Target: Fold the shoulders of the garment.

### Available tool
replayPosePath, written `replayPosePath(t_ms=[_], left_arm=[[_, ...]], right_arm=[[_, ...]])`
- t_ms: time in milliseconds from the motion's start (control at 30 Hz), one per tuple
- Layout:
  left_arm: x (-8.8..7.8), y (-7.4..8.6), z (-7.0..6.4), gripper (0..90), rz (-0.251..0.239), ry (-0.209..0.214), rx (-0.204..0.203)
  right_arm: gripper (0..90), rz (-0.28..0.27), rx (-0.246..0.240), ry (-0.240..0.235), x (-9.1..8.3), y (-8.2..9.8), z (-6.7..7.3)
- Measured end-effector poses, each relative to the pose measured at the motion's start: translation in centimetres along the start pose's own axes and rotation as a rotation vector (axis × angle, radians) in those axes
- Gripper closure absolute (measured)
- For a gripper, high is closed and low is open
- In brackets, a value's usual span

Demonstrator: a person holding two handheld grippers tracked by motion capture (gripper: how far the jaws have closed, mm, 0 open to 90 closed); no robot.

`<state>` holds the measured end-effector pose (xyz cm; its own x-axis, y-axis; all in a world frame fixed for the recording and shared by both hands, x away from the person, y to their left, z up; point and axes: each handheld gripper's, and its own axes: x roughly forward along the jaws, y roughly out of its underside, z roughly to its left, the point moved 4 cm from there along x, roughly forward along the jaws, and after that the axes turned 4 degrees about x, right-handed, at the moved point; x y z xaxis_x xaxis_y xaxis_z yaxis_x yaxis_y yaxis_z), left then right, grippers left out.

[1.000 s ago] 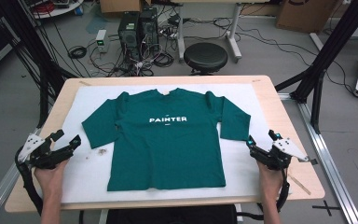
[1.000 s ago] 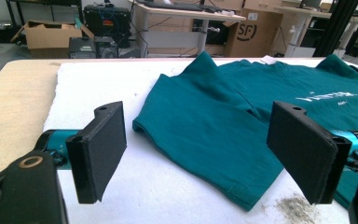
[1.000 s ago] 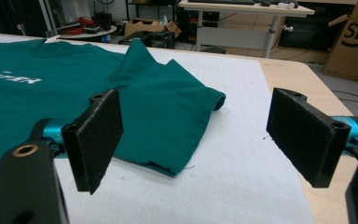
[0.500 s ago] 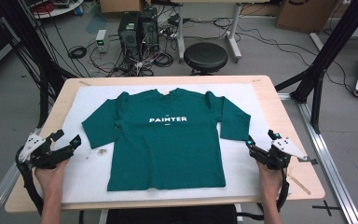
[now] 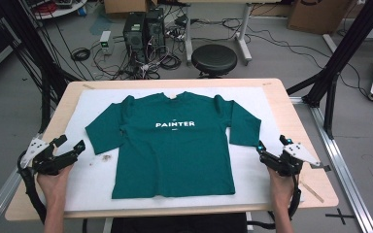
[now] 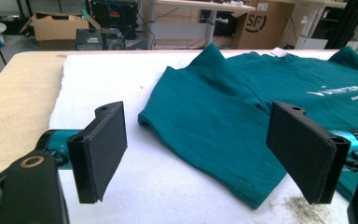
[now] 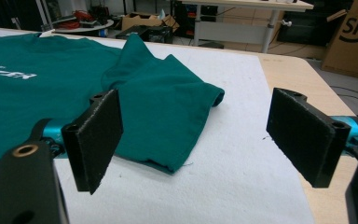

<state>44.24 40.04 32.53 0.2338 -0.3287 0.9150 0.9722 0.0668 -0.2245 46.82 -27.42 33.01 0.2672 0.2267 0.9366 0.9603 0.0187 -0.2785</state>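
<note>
A green "PAINTER" T-shirt (image 5: 175, 141) is laid flat, front up, at the centre of the white mat (image 5: 257, 182). The left gripper (image 5: 70, 148) and right gripper (image 5: 270, 151) are held at lower left and right, jaws wide apart and empty, apparently aimed at the sleeves for folding.

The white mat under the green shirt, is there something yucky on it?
Yes. A brownish smudge stains the white mat just below the shirt's sleeve, near the left gripper. The rest of the mat looks clean, and the shirt lies flat.
</note>
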Motion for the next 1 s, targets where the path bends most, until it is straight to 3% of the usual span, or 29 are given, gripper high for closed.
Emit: replayPosePath(t_ms=[367,433,567,700,800,900,933,1000], left_arm=[[0.0,-0.1,-0.3,20.7,0.008,0.004,0.031],[-0.1,-0.1,-0.4,28.1,0.024,0.009,0.033],[0.0,-0.5,-0.9,31.8,0.035,0.024,0.062],[0.4,-1.1,-1.9,39.1,0.084,0.055,0.102],[1.0,-2.0,-2.8,44.8,0.141,0.114,0.134],[1.7,-3.2,-3.8,46.3,0.194,0.138,0.187],[2.4,-4.1,-4.3,48.3,0.22,0.17,0.203],[2.8,-4.5,-4.5,48.2,0.236,0.181,0.211]], right_arm=[[18.7,-0.012,0.013,0.0,-0.1,0.0,-0.2],[18.8,-0.012,0.023,-0.002,-0.1,0.0,-0.1],[18.8,-0.015,0.029,0.001,-0.1,0.0,-0.2],[18.8,-0.016,0.025,0.003,-0.2,0.0,-0.2],[18.8,-0.02,0.021,0.015,-0.2,0.0,-0.2],[18.8,-0.019,0.021,0.018,-0.2,0.0,-0.2],[18.8,-0.019,0.021,0.02,-0.1,0.0,-0.2],[18.7,-0.019,0.019,0.02,-0.1,0.0,-0.2]])
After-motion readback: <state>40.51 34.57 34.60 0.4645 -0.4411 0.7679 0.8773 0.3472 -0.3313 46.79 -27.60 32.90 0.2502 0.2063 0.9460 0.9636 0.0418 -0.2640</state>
